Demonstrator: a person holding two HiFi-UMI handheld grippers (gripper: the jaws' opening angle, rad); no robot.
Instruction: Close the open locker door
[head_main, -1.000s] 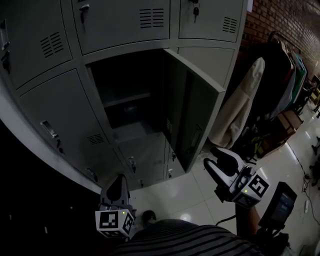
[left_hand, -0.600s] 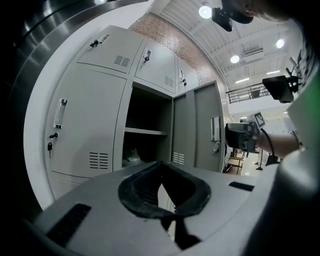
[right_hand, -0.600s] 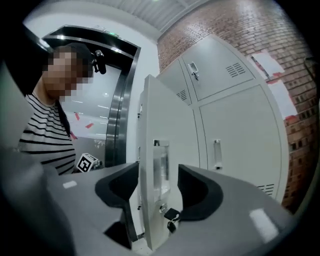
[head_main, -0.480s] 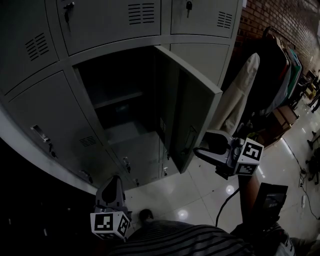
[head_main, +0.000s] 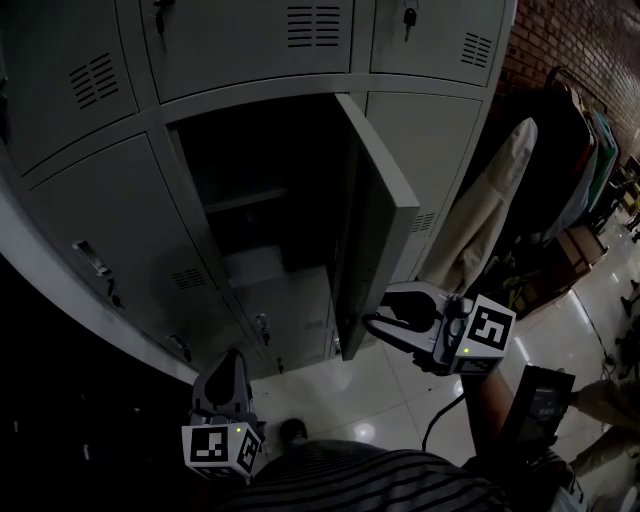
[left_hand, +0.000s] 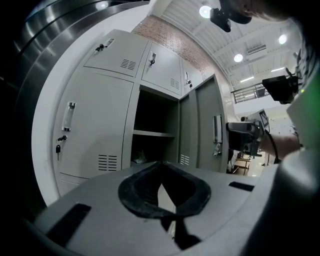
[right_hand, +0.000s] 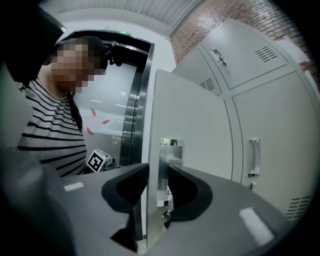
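The grey locker door (head_main: 375, 240) stands partly open in front of its dark compartment (head_main: 260, 200). My right gripper (head_main: 372, 325) is at the door's lower free edge. In the right gripper view the door edge (right_hand: 147, 150) and its metal handle (right_hand: 167, 170) sit between the jaws of the right gripper (right_hand: 157, 175), which are closing, and the pads touch both sides. My left gripper (head_main: 228, 375) hangs low and left, shut and empty, pointing at the lockers. From the left gripper (left_hand: 160, 172) I see the door (left_hand: 205, 130) and the right gripper (left_hand: 245, 132) at its handle.
Closed lockers (head_main: 100, 240) surround the open one. Coats hang on a rack (head_main: 480, 220) at the right, before a brick wall (head_main: 570, 35). The tiled floor (head_main: 370, 390) is glossy. A dark device (head_main: 545, 405) is by the right arm. A person's striped shirt (head_main: 380, 485) fills the bottom edge.
My right gripper moved left onto the door's edge and its jaws came in round the handle. The door has swung part of the way toward the locker. The left gripper stayed put.
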